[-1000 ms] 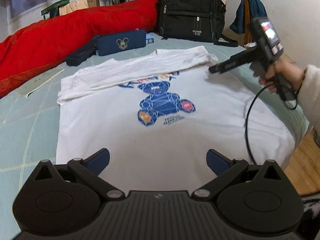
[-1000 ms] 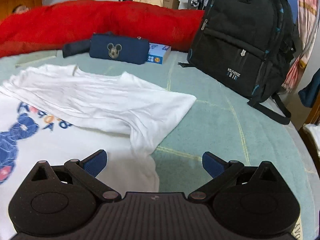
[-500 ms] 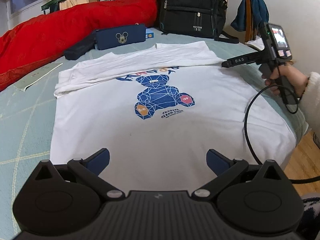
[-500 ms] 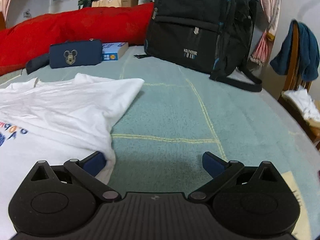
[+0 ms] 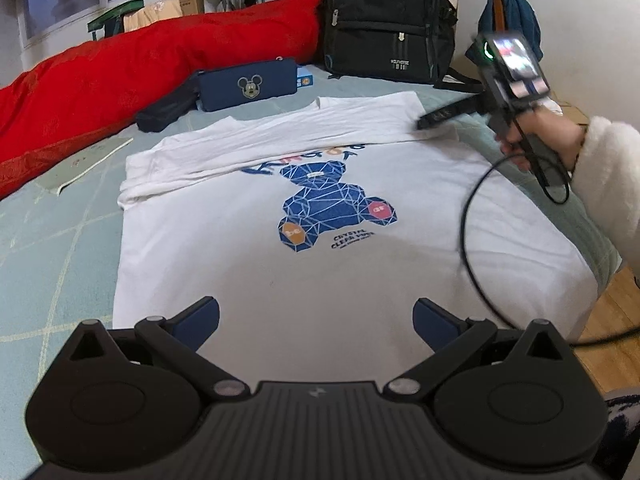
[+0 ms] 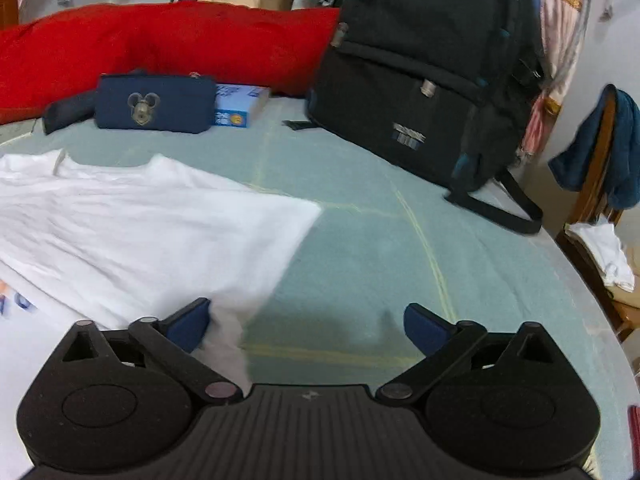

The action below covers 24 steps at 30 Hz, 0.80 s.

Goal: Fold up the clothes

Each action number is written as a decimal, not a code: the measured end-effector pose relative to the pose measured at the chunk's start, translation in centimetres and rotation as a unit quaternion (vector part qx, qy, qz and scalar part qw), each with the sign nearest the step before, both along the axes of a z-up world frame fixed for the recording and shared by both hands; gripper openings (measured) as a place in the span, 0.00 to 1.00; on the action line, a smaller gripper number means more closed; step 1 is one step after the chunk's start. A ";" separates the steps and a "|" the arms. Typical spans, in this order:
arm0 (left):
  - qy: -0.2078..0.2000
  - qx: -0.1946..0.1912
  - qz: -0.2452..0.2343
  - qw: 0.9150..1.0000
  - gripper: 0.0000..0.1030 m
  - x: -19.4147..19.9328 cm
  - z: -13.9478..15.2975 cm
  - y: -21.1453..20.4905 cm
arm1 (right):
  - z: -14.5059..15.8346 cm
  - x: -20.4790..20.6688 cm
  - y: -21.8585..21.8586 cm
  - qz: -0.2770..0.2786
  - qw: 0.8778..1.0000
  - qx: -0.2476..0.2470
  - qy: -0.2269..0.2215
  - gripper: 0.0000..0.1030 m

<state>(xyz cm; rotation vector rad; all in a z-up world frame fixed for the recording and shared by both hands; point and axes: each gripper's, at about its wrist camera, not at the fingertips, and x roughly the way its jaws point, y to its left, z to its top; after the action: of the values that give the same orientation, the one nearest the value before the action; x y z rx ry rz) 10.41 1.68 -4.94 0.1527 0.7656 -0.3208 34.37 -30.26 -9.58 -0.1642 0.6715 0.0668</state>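
A white T-shirt [image 5: 248,264] with a blue bear print lies flat on the green bed, its top part folded down over the chest. My left gripper [image 5: 316,318] hovers open above the shirt's near hem, nothing between its fingers. In the left wrist view the right gripper [image 5: 430,118] sits at the far right corner of the fold, held by a hand in a white sleeve. In the right wrist view the right gripper [image 6: 306,326] is open; the folded shirt [image 6: 152,220] edge lies against its left finger, bed sheet under the gap.
A black backpack [image 5: 390,20] stands at the back of the bed, with a red duvet [image 5: 120,72], a navy Mickey pouch [image 5: 248,84] and a blue box [image 6: 240,108] beside it. A chair [image 6: 600,168] with a teal cloth stands right. The bed edge and wooden floor [image 5: 612,312] lie right.
The right gripper swung away from the folded corner to the right, then came back to it, still open. The left wrist view pulled back a little from the shirt.
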 end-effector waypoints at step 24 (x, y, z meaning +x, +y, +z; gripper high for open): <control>0.007 -0.007 0.002 1.000 0.99 1.8 -0.7 0.7 | 2.2 7.8 -6.2 0.011 0.950 0.301 0.084 0.97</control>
<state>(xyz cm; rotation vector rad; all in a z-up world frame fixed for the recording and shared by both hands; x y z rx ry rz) 12.24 2.41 -5.60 0.1354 0.7777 -0.3246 42.16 -36.49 -7.41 0.4272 0.7904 0.3064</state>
